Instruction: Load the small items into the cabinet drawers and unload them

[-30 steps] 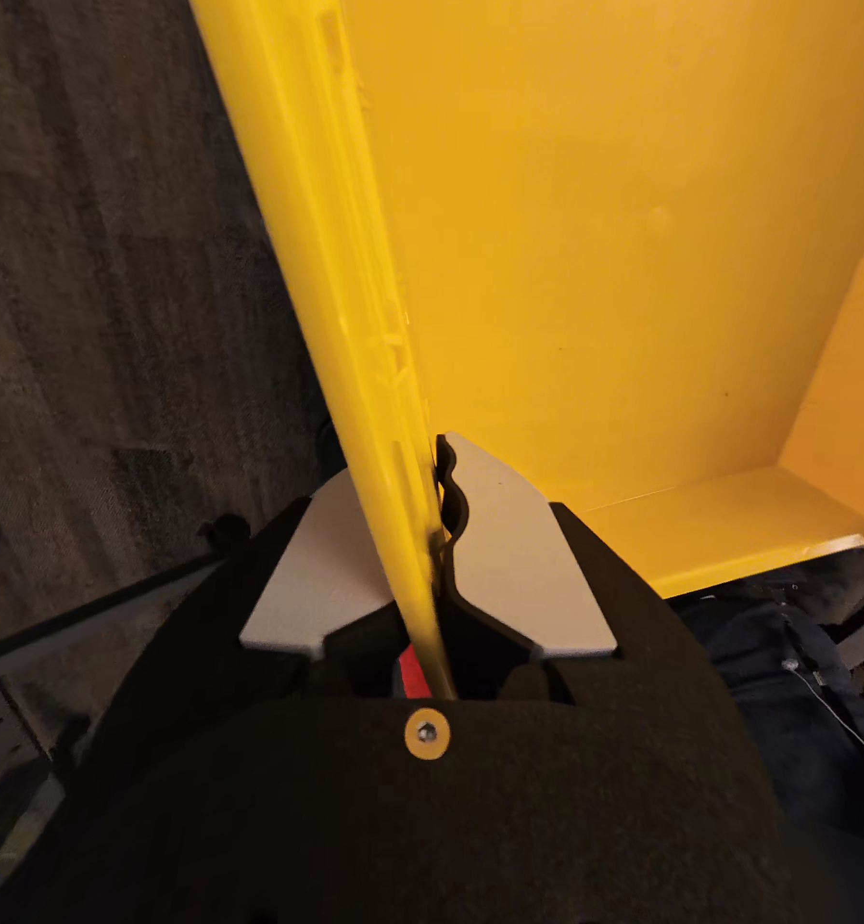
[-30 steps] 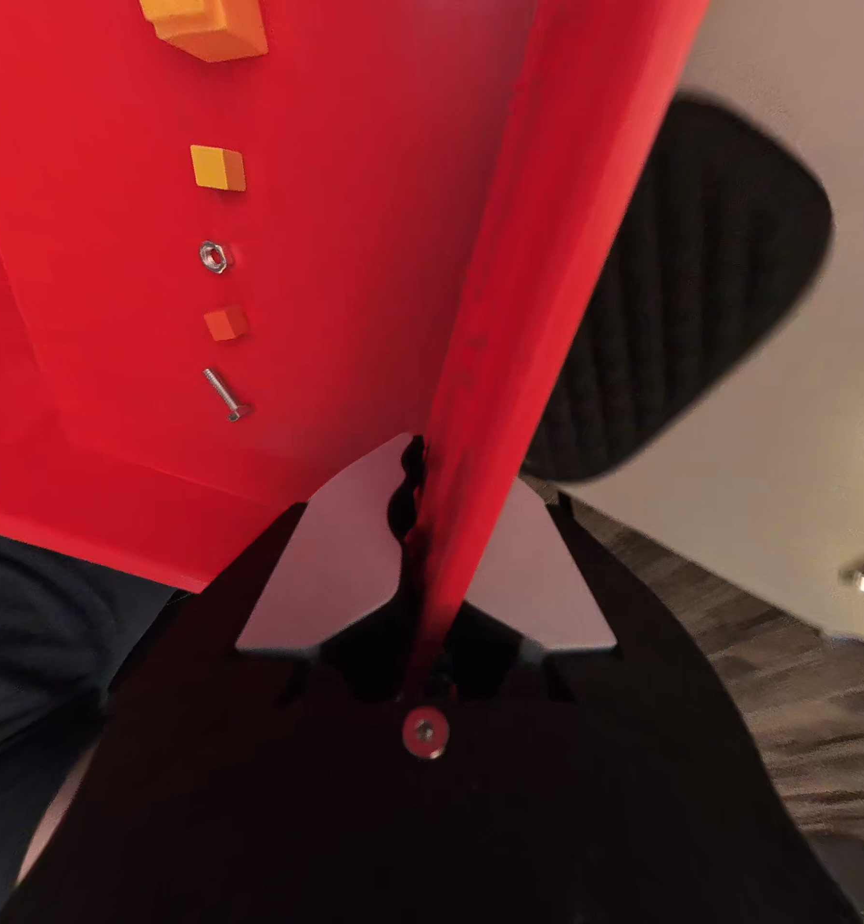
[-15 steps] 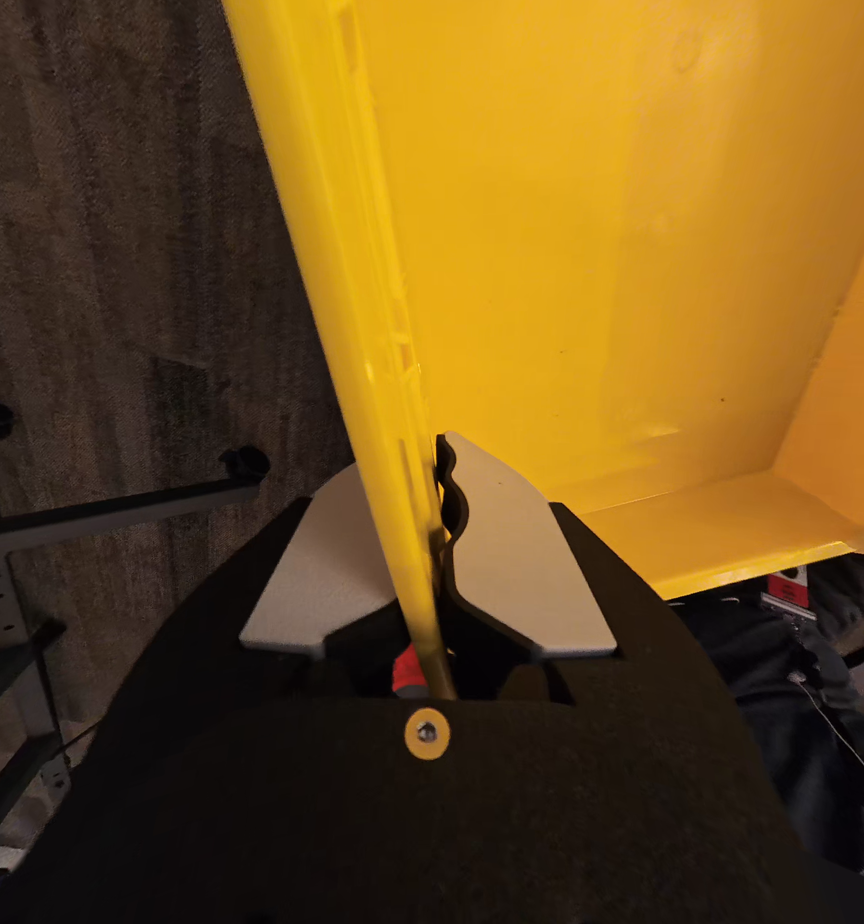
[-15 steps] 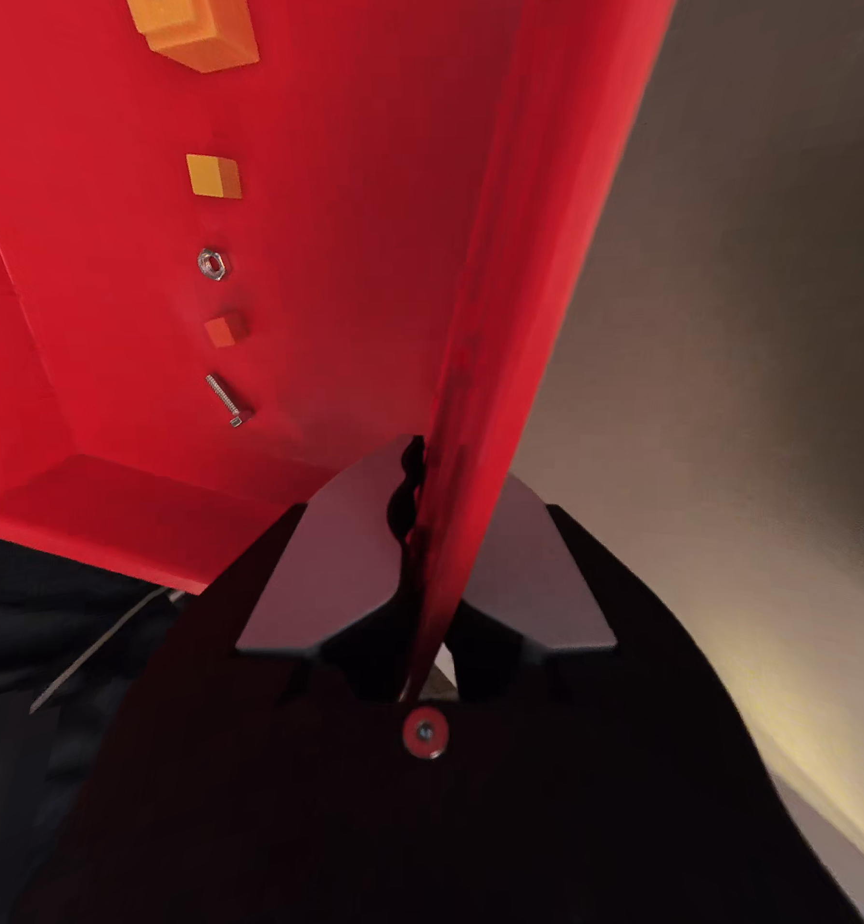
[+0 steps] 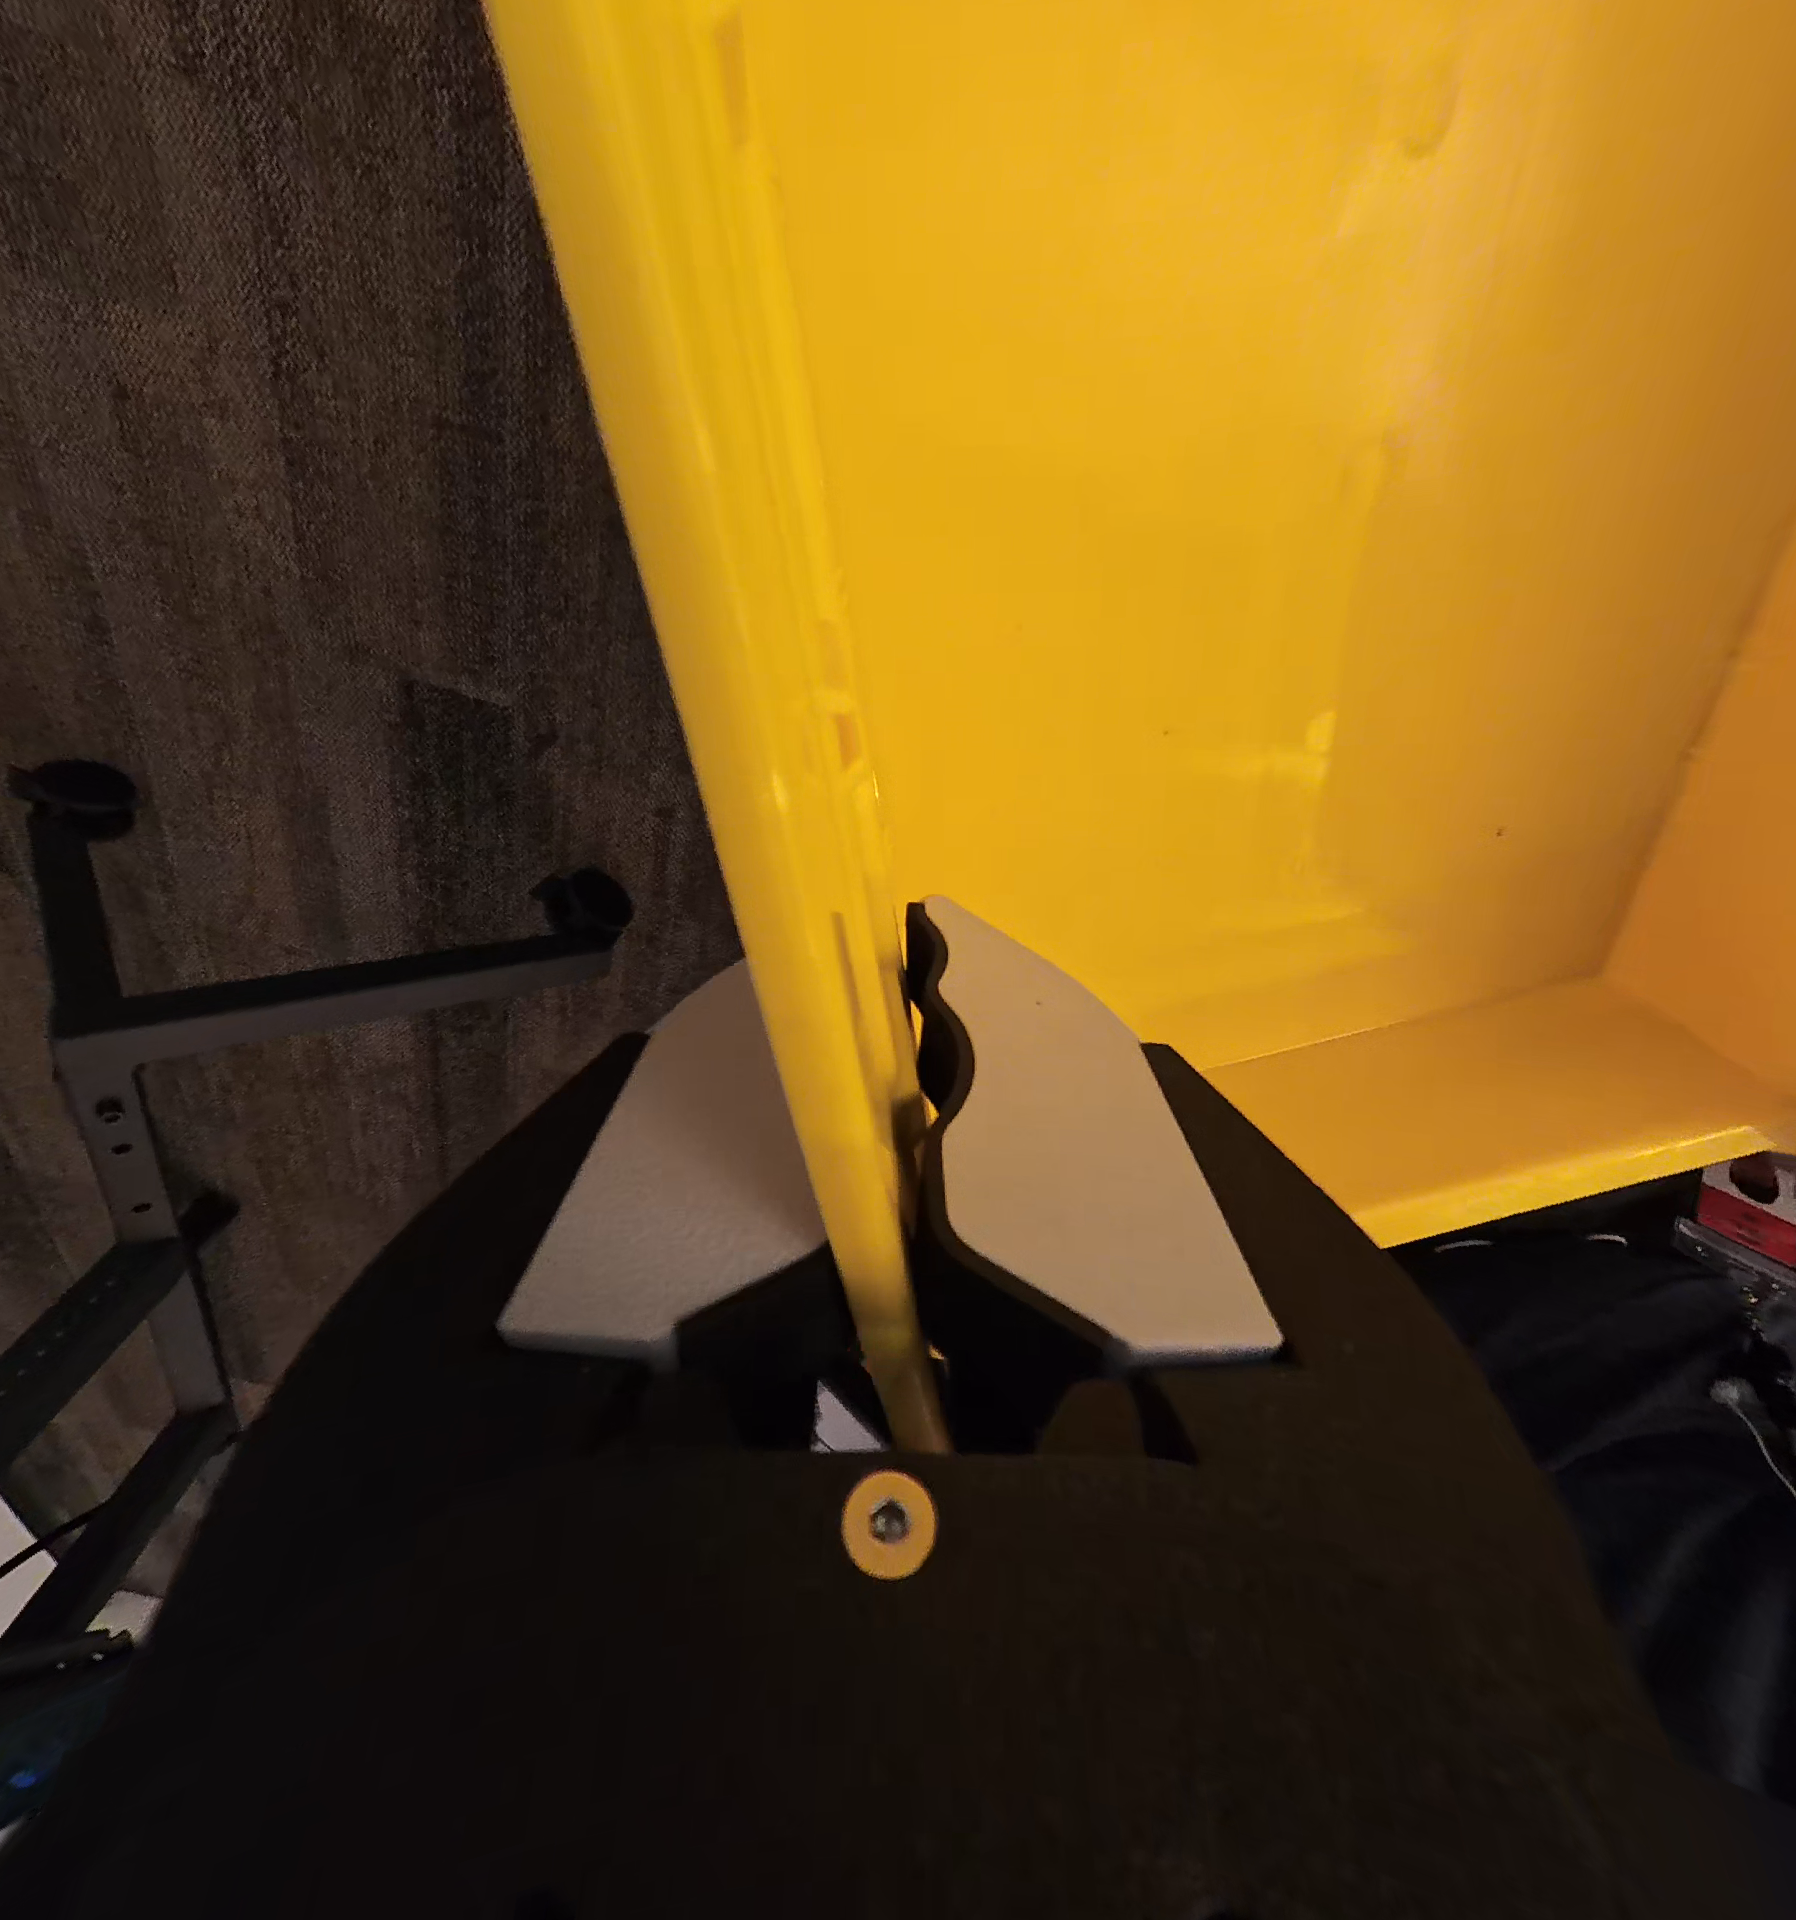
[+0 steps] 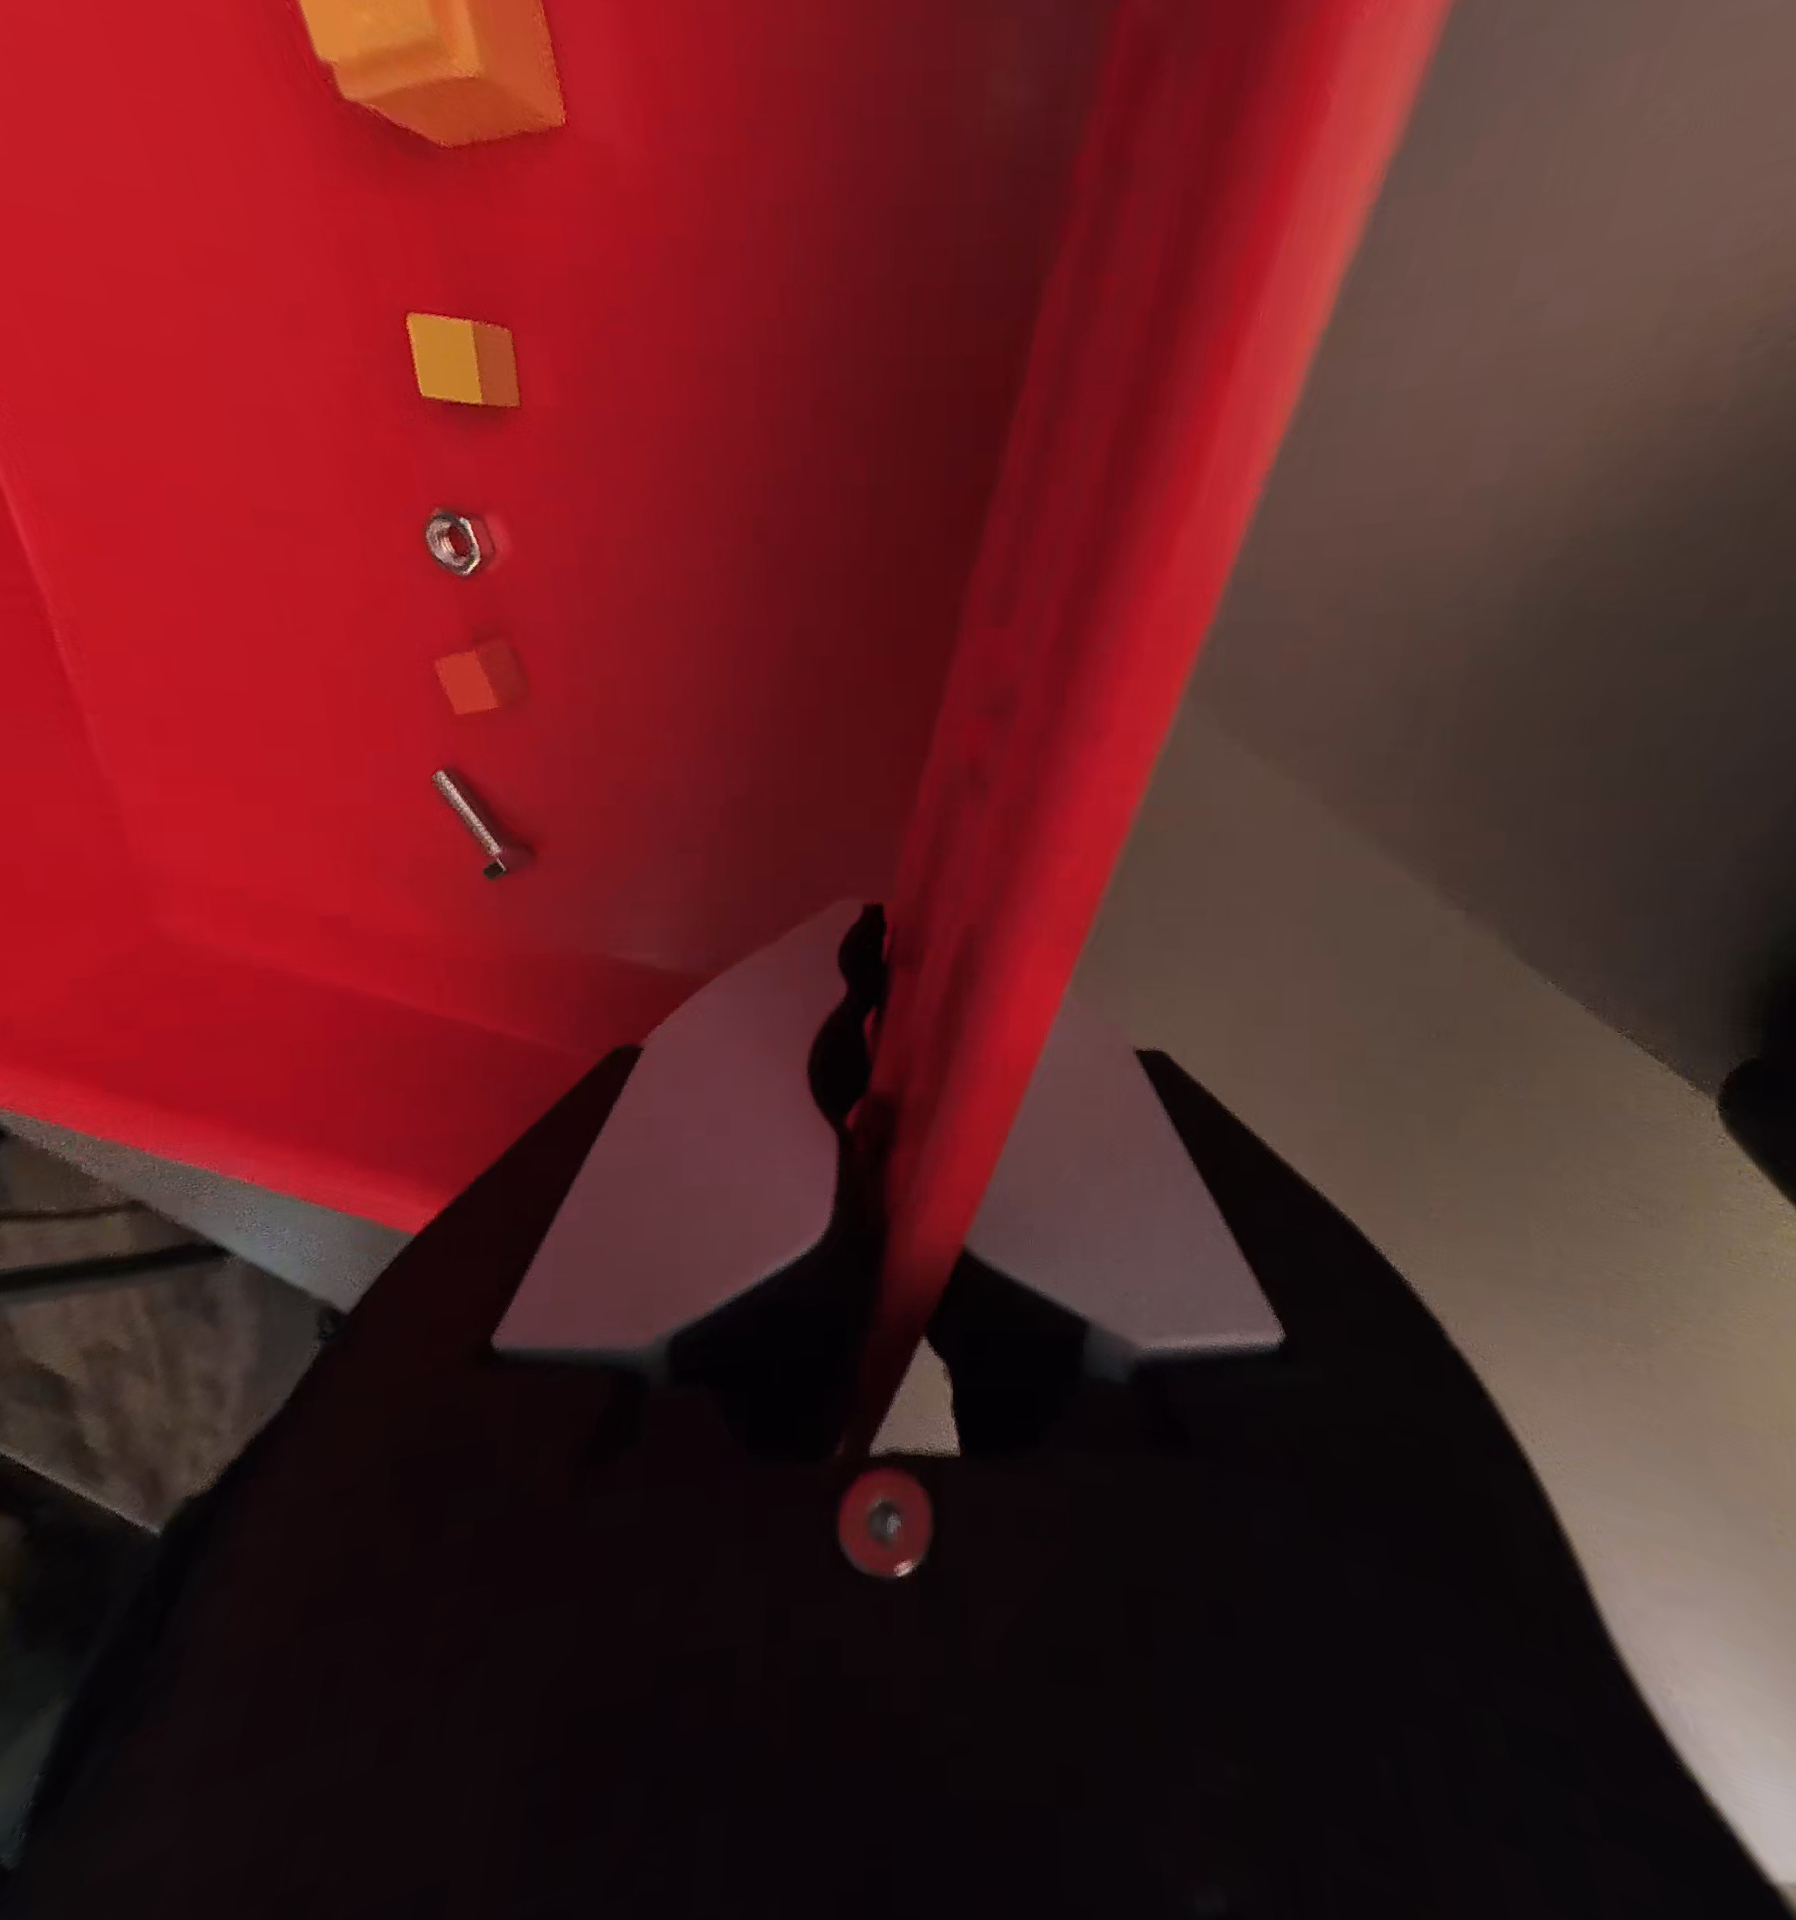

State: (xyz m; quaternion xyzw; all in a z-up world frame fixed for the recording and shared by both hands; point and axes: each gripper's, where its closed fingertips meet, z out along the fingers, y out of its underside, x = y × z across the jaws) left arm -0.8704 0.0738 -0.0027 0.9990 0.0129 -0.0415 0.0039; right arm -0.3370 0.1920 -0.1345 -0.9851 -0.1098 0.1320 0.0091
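My left gripper is shut on the left side wall of a yellow drawer, which it holds up off the floor; the drawer's inside shows nothing in it. My right gripper is shut on the right side wall of a red drawer. On the red drawer's bottom lie a large orange block, a yellow-orange cube, a metal nut, a small orange cube and a metal screw, in a line.
In the left wrist view a dark carpet floor and a black metal frame with knobs lie to the left; dark clothing shows at the lower right. In the right wrist view a pale surface lies to the right, carpet to the lower left. The tips of one gripper are about 55 cm away from the tips of the other.
Both drawers stay gripped and have been carried along: the background shifts behind them. The black frame has come into the left view, and the black mesh object has left the right view.
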